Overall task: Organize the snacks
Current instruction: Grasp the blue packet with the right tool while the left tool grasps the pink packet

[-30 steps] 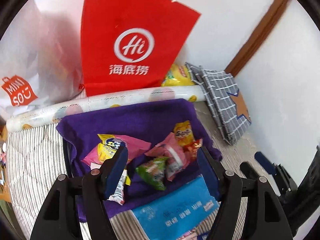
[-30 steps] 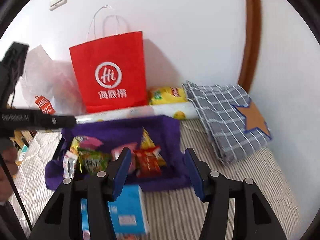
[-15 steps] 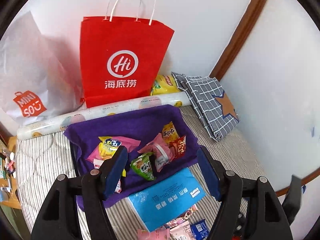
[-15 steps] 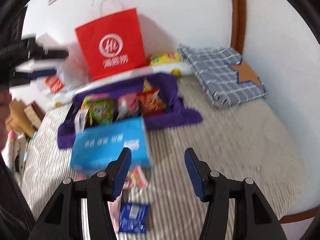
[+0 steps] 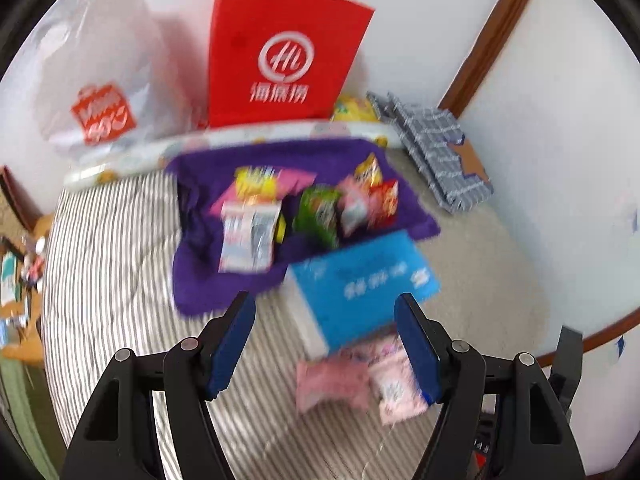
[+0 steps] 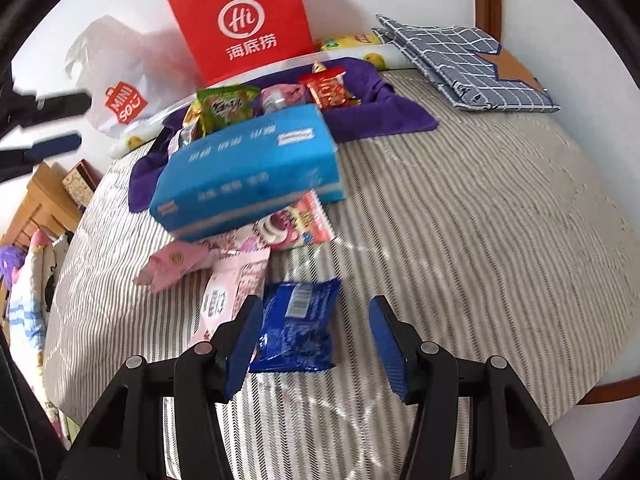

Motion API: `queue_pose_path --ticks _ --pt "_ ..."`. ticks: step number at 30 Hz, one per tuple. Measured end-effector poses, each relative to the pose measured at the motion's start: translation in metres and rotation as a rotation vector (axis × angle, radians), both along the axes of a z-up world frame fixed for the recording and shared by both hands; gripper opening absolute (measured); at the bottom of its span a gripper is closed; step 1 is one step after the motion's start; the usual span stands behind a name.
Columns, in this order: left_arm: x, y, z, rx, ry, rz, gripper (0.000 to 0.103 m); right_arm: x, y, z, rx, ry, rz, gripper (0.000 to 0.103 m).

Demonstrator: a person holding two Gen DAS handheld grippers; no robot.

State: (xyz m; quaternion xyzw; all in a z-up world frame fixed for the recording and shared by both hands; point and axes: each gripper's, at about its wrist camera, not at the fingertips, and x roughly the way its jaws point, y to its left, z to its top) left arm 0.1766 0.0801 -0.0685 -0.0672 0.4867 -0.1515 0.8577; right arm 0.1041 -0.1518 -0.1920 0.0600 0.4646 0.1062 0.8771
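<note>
To my right the striped bed (image 6: 480,208) lies bare out to the wall, an easy lane. Ahead, the blue box (image 6: 248,168) blocks the near side of the purple cloth (image 6: 384,116), with pink packets (image 6: 224,272) and a blue packet (image 6: 300,324) strewn before it. Far off, the red bag (image 6: 244,20) and checked cloth (image 6: 464,64) line the wall.

Black tongs (image 6: 314,338), blue pads (image 6: 386,340), silver screws

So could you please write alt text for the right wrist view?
The open right gripper hovers over a blue snack packet on a striped bed. Behind lie pink packets, a blue box and snacks on a purple cloth before a red bag.
</note>
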Motion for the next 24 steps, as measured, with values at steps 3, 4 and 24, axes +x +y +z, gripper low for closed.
queue_pose_path --ticks 3,4,24 --pt "-0.017 0.009 -0.013 0.046 0.011 0.034 0.072 -0.001 0.009 -0.009 -0.027 -0.004 0.003 0.053" --pt "-0.022 0.011 -0.016 0.051 0.012 0.038 0.072 -0.001 0.01 -0.013 -0.031 0.0 0.007 0.053" --pt "-0.049 -0.009 -0.074 -0.017 0.08 -0.032 0.072 -0.01 0.008 -0.018 -0.116 -0.062 0.02 0.041"
